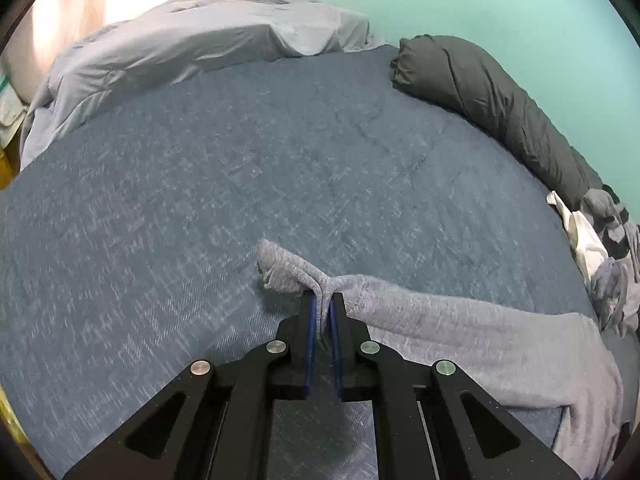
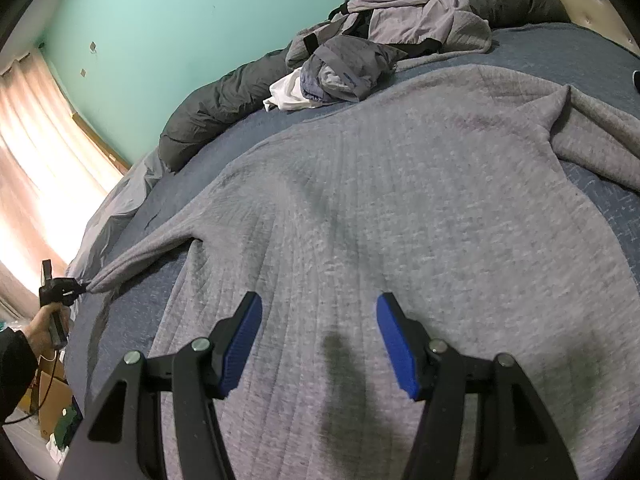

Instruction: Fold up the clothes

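Left gripper [image 1: 325, 300] clamps the sweater [image 2: 400, 208] sleeve cuff [image 1: 288, 274]; right gripper [image 2: 319, 320] hovers released above the sweater body, clothes pile [image 2: 372, 44] at 12 o'clock.

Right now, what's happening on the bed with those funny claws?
A person is folding a grey sweater spread on the blue bedspread. The left hand-held gripper is shut on the sleeve's cuff, stretching it sideways. The right hand-held gripper hangs open above the sweater's body. More clothes are piled nearby.
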Motion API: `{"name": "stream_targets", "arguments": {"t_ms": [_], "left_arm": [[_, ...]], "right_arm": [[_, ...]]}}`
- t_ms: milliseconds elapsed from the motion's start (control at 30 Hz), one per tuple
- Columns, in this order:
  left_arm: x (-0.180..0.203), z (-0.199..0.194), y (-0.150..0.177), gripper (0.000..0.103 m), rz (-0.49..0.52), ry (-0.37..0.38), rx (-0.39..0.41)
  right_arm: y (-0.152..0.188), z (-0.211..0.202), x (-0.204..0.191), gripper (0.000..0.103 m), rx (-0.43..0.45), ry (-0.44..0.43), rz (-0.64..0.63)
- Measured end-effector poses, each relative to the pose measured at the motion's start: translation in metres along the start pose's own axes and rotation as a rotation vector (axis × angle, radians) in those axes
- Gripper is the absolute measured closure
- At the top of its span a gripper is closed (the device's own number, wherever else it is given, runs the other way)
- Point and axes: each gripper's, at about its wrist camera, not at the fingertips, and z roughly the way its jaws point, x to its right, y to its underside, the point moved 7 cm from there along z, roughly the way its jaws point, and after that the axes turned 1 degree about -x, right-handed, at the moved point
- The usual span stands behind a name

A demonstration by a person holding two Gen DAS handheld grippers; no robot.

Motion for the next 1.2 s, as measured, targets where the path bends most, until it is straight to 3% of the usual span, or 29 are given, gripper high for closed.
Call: {"name": "stream_targets", "arguments": {"t_ms": [167, 267, 333, 467, 533, 733, 900, 1000, 1067, 1200], "left_arm": [[-0.007, 0.021, 0.01, 0.093, 0.018, -0.027, -0.089], [-0.015, 0.024, 0.02, 0.092, 0.007, -0.03, -0.104], [-0.022, 0.018, 0.022, 0.084, -0.015, -0.039, -0.094], [-0.031, -0.005, 0.015, 0.081, -0.079, -0.058, -0.033], [-0.017, -0.015, 0.014, 0.081, -0.023, -0.045, -0.019], [0.058, -0.01, 0.027, 0.081, 0.166, 0.072, -0.086], [0.11, 0.021, 0.059, 0.08, 0.222, 0.121, -0.182], [0.126, 0.044, 0.081, 0.08, 0.239, 0.111, -0.271], [0.133, 0.047, 0.089, 0.08, 0.245, 0.095, -0.27], [0.16, 0.022, 0.094, 0.08, 0.288, 0.133, -0.185]], "right_arm": [[0.003, 0.004, 0.0, 0.042, -0.012, -0.003, 0.007], [0.003, 0.003, -0.001, 0.042, -0.01, -0.009, 0.005], [0.002, 0.002, -0.002, 0.042, -0.008, -0.013, 0.005], [0.002, 0.0, -0.004, 0.042, -0.005, -0.02, 0.003], [0.002, 0.0, -0.005, 0.042, -0.004, -0.024, 0.002], [0.002, -0.001, -0.006, 0.042, -0.004, -0.03, 0.002], [0.0, 0.0, -0.005, 0.042, -0.01, -0.029, 0.002], [0.0, 0.002, -0.002, 0.042, -0.018, -0.03, 0.008], [-0.001, 0.002, 0.001, 0.042, -0.024, -0.028, 0.015], [-0.003, -0.002, 0.004, 0.042, -0.02, -0.027, 0.028]]}}
